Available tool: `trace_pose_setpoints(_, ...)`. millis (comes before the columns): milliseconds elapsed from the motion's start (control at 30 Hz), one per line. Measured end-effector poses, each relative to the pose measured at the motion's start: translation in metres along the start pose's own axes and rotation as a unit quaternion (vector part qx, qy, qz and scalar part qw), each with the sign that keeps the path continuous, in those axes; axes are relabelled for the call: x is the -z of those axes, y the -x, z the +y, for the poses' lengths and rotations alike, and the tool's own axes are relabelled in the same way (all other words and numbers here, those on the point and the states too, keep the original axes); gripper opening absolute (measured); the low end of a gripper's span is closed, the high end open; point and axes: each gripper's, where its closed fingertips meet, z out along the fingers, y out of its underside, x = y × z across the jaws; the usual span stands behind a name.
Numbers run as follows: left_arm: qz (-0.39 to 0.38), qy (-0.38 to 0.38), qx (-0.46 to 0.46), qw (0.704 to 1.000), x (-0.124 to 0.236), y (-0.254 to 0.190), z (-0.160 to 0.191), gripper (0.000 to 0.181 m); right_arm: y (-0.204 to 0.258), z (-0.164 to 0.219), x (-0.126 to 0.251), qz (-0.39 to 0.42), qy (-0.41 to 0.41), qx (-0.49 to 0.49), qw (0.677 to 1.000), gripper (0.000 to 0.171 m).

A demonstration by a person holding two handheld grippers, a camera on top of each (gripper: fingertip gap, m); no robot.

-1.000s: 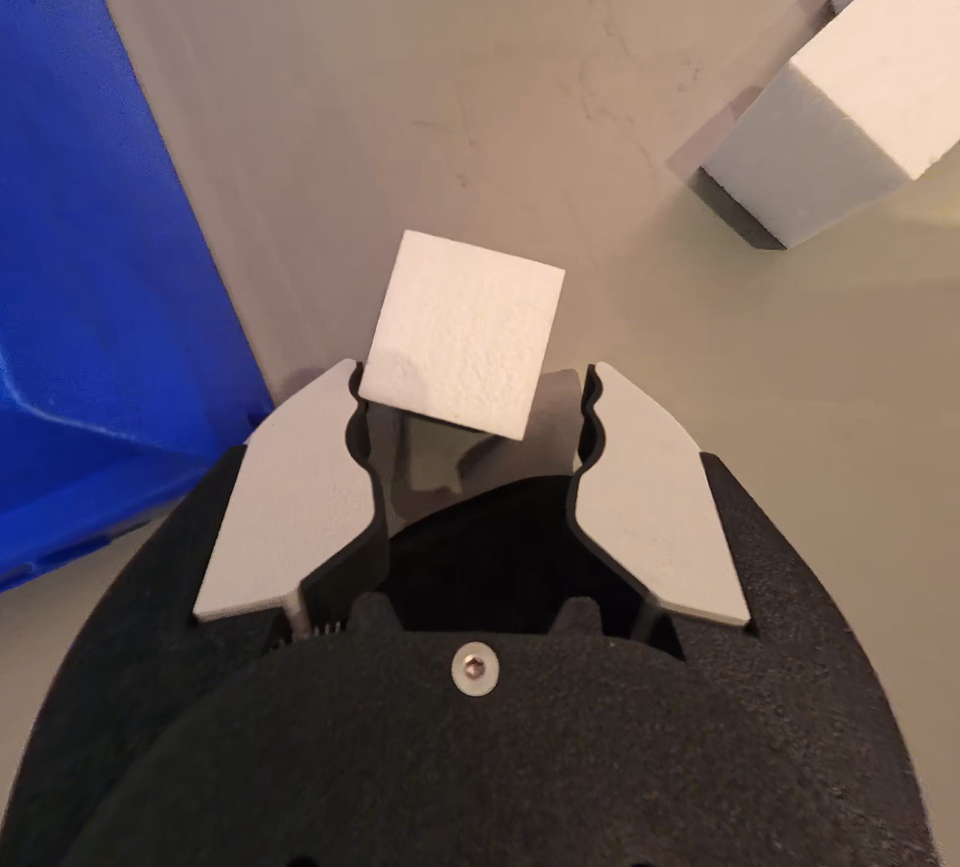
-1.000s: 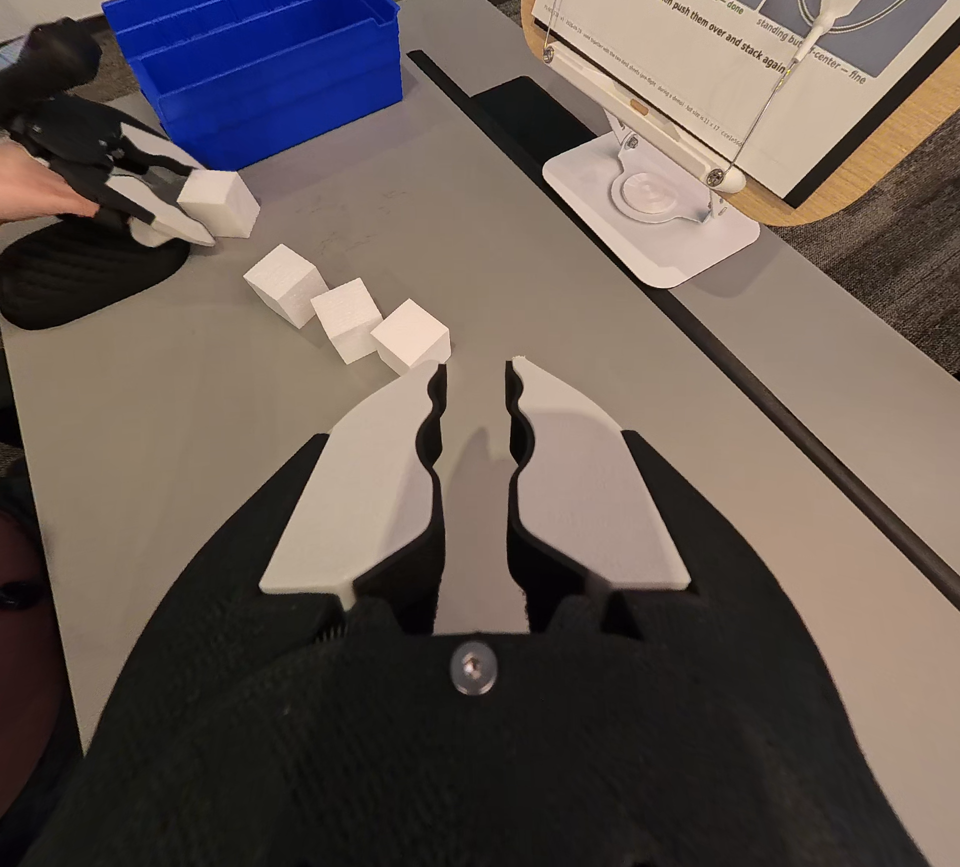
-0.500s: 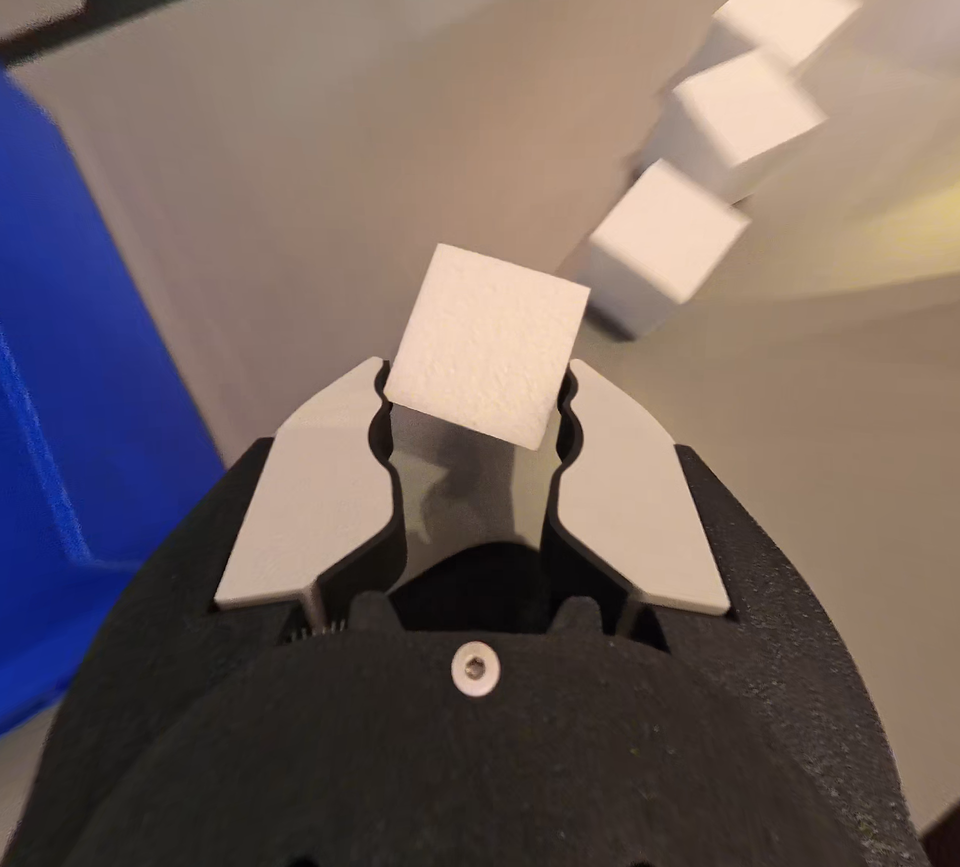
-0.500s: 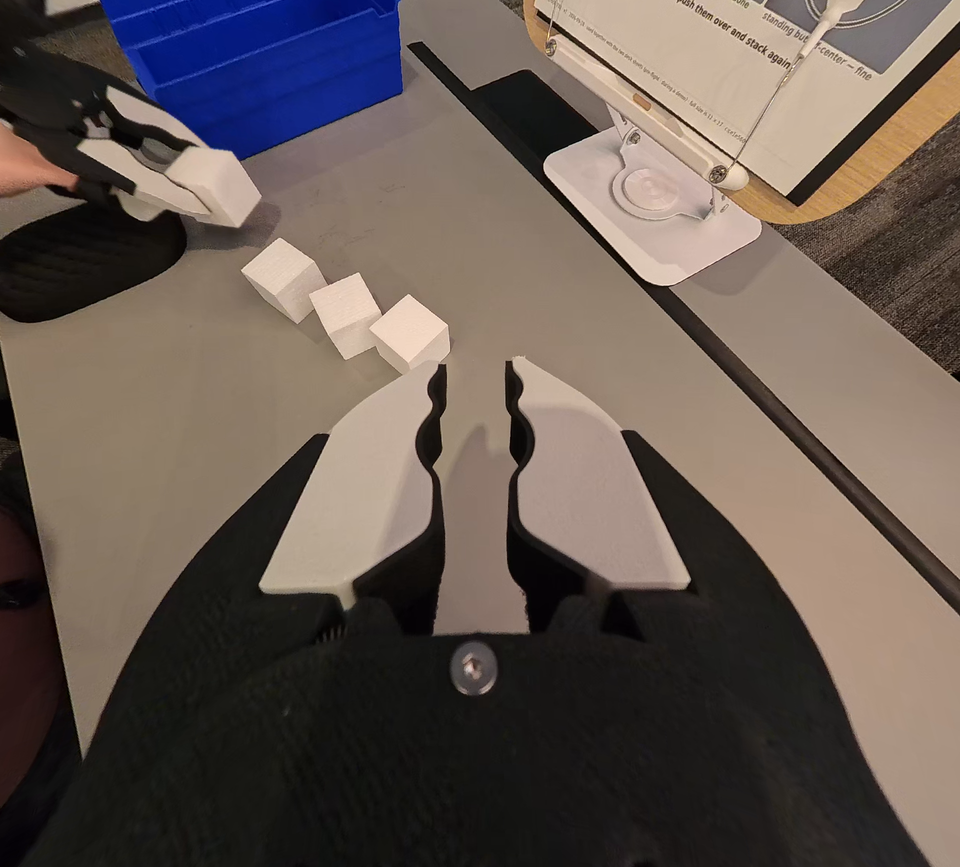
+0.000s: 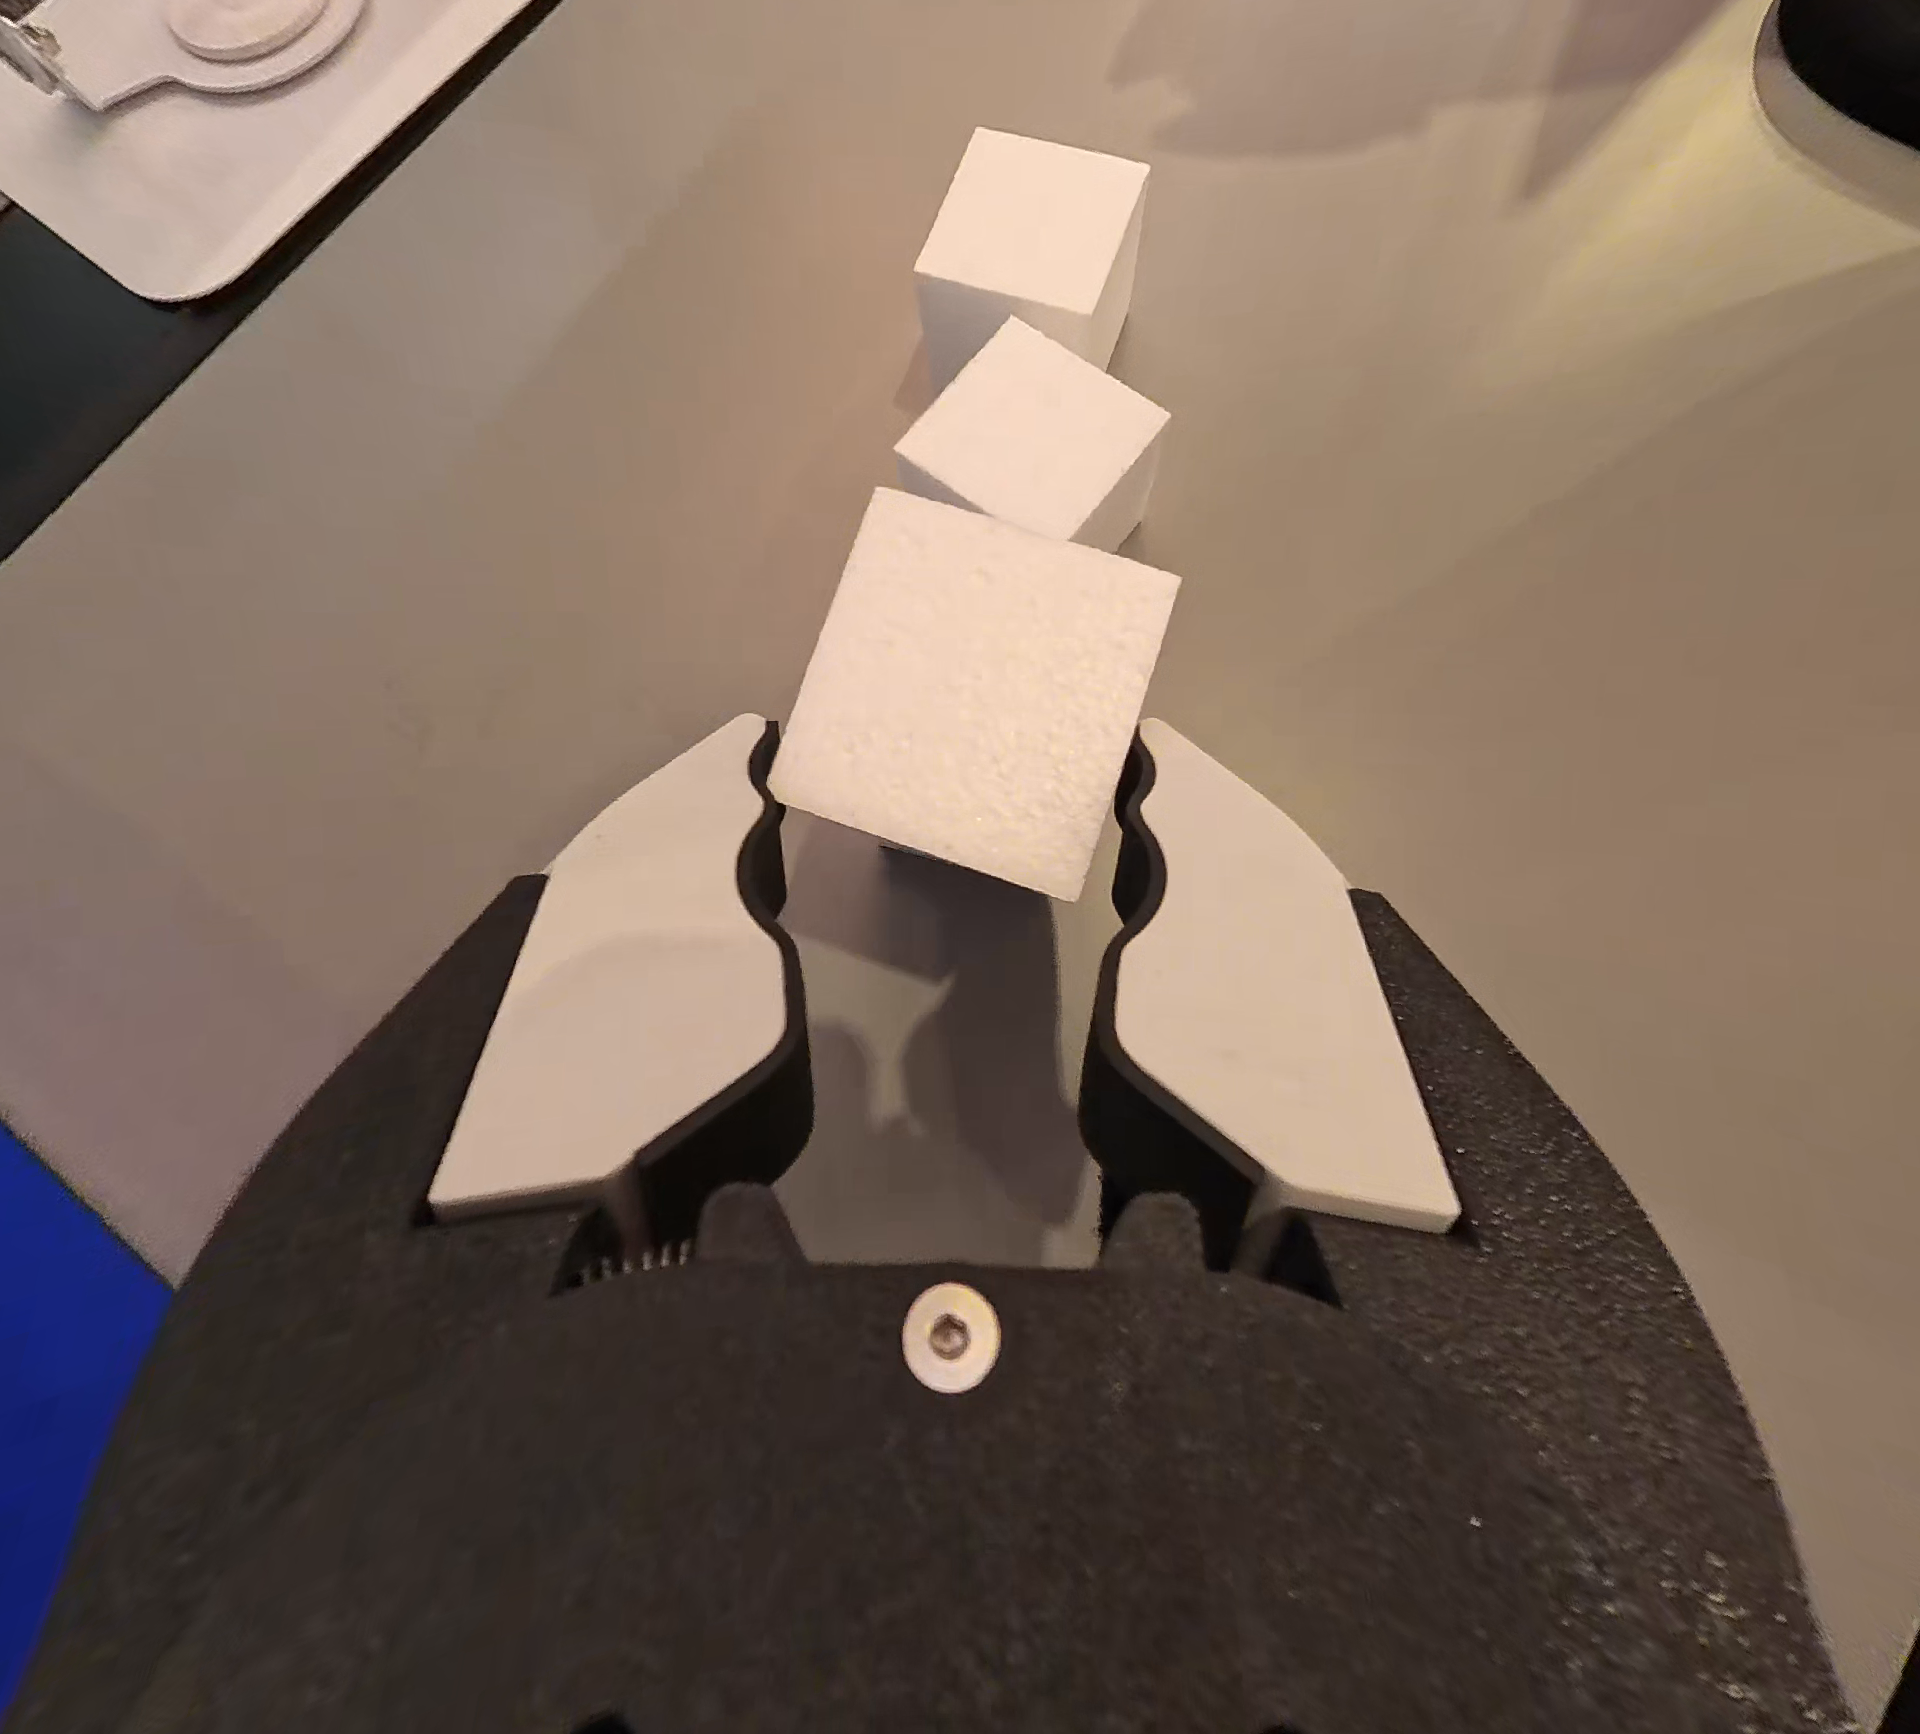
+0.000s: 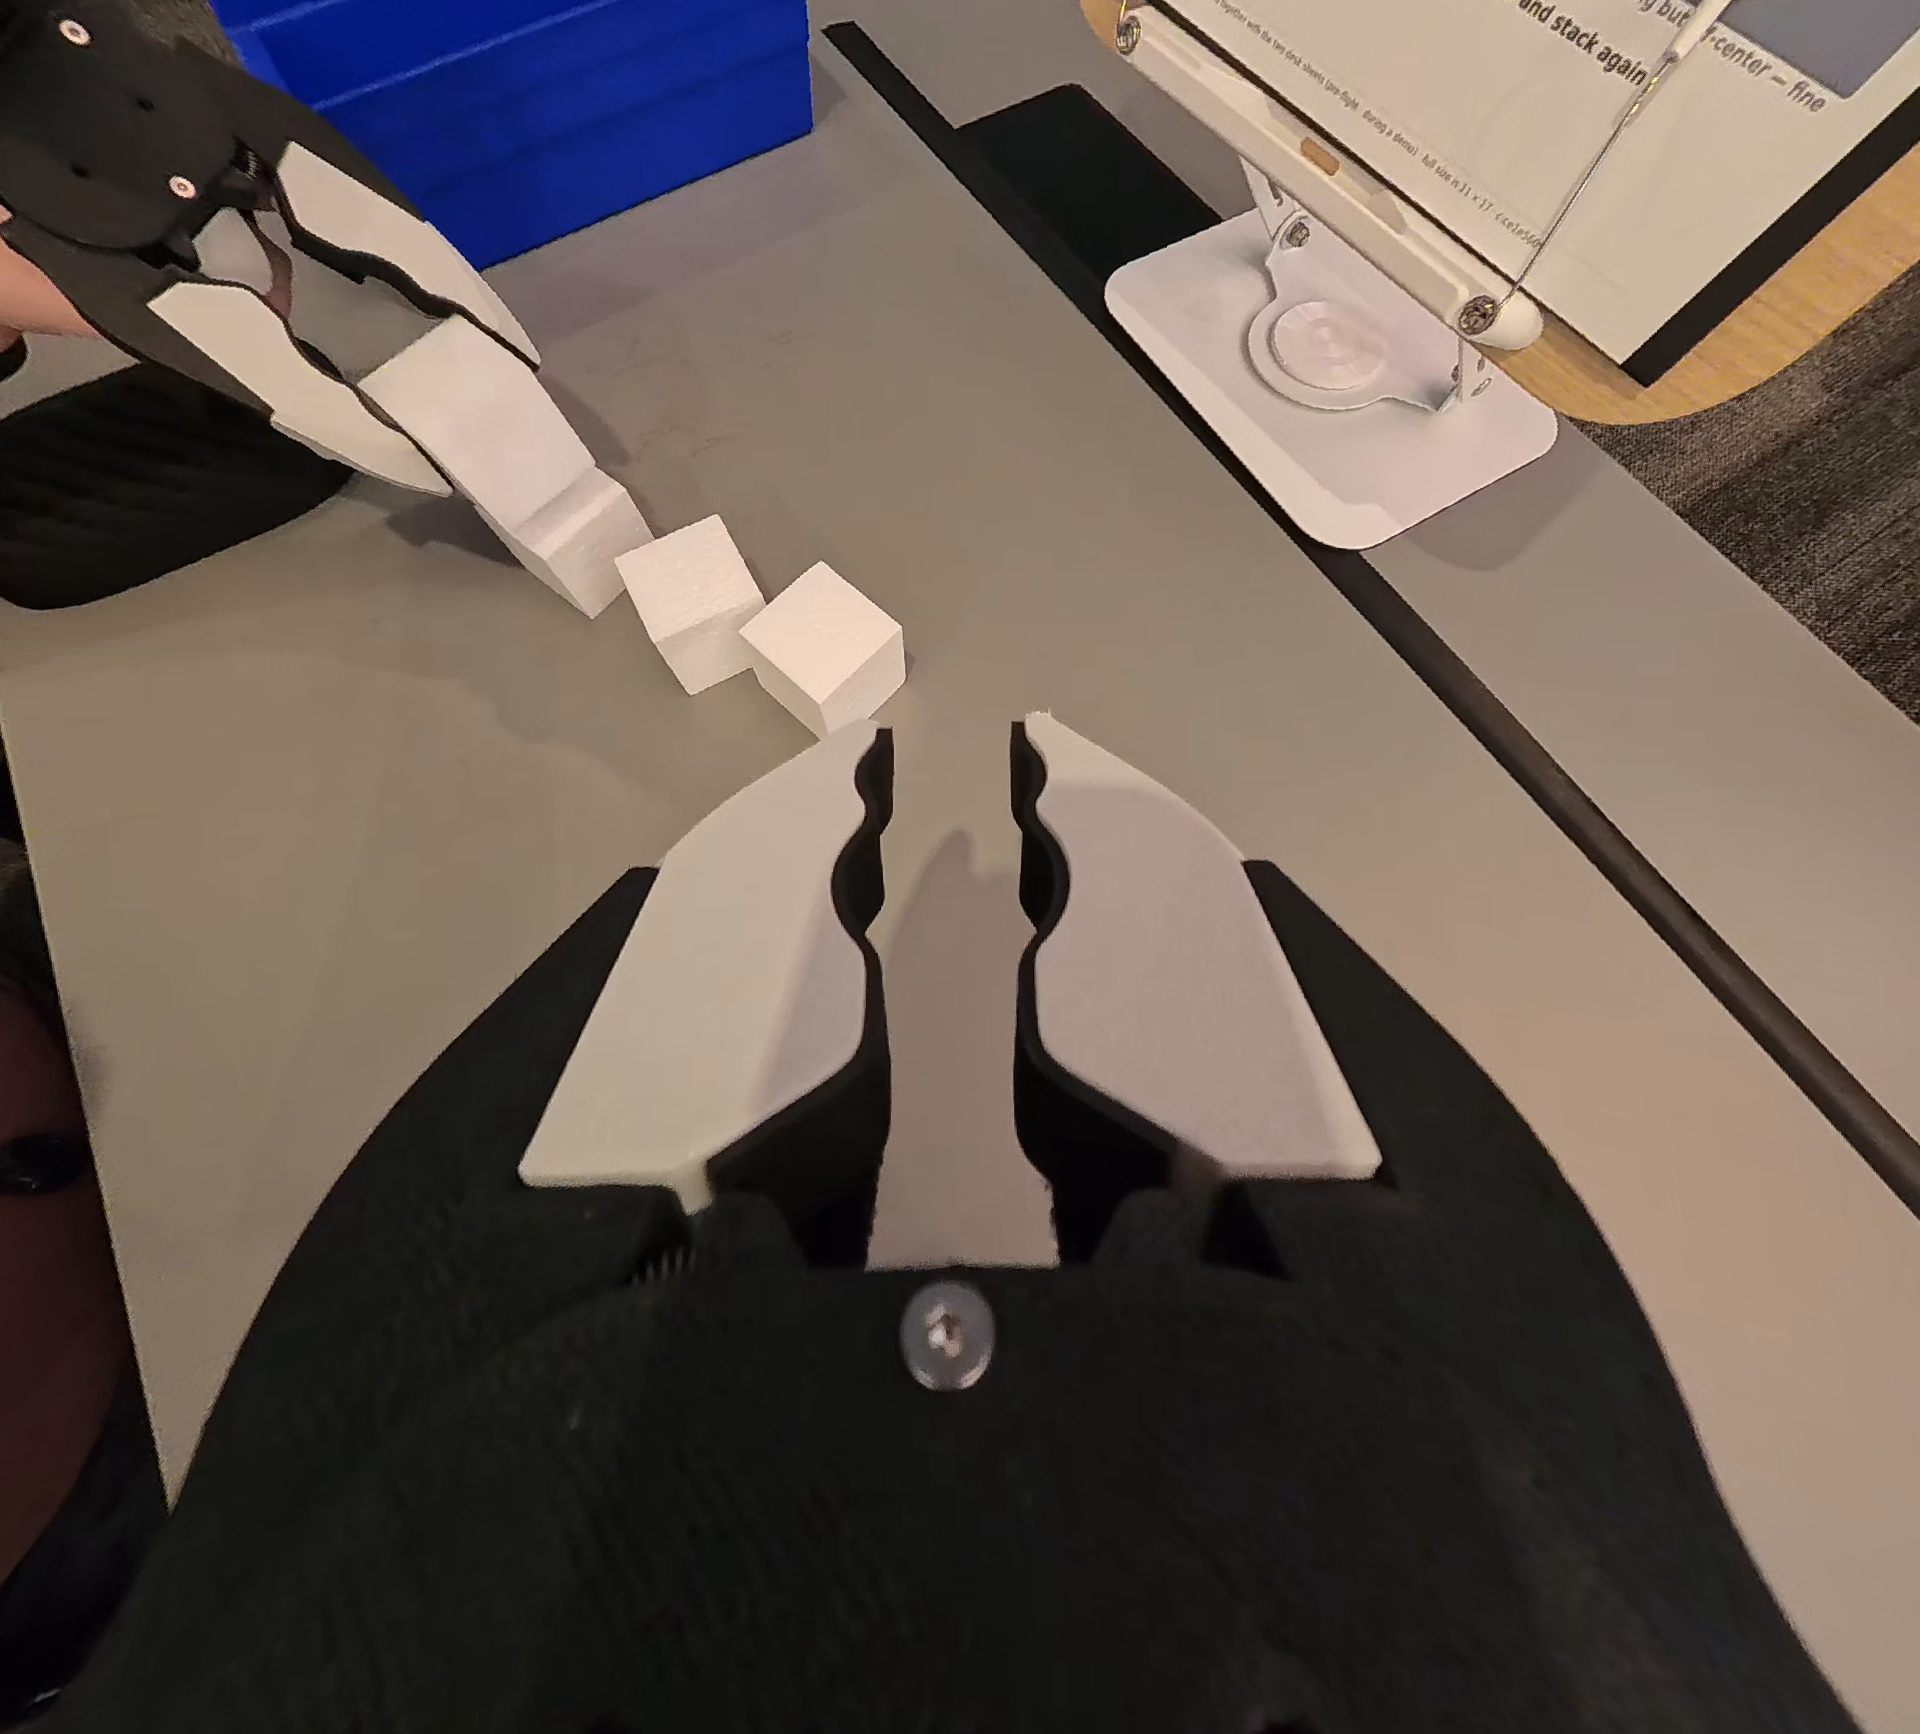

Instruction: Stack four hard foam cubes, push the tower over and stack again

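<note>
Between the left gripper (image 5: 951,775) tips (tilted), a white cube (image 5: 977,687).

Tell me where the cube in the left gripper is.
Held cube, clamped in the left gripper, hangs over the end cube of the table's three-cube row.

The left gripper (image 5: 951,775) points down and forward, its two grey fingers (image 5: 644,967) clamped on the sides of a white foam cube (image 5: 977,697) at their tips. In the right wrist view it reaches in from the upper left of the frame, angled down, with a bit of the person's hand (image 6: 21,292) at the left edge. The right gripper (image 6: 951,739) fills the lower centre of its frame, fingers parted by a narrow gap, gripping nothing.
</note>
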Motion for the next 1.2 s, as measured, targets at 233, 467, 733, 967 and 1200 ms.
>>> trace_pose_setpoints(233,0.002,0.007,0.008,1.000,-0.007,0.001,0.005,0.062,-0.001,0.002,-0.002,-0.001,0.006,-0.002,1.000,0.022)
trace_pose_setpoints(467,-0.003,0.021,0.006,1.000,-0.012,0.001,0.008,0.062,-0.002,0.004,-0.004,-0.003,0.011,-0.004,1.000,0.023)
trace_pose_setpoints(733,-0.001,0.020,0.016,1.000,-0.013,-0.001,0.007,0.062,-0.003,0.009,-0.008,-0.005,0.024,-0.005,1.000,0.023)
trace_pose_setpoints(967,-0.005,-0.001,0.044,0.999,-0.008,0.002,0.006,0.091,0.007,0.004,-0.026,-0.025,0.020,0.013,0.999,0.026)
trace_pose_setpoints(1200,-0.026,-0.100,0.091,0.990,0.031,0.009,0.004,0.088,0.062,0.007,-0.112,-0.128,0.004,0.158,0.979,0.041)
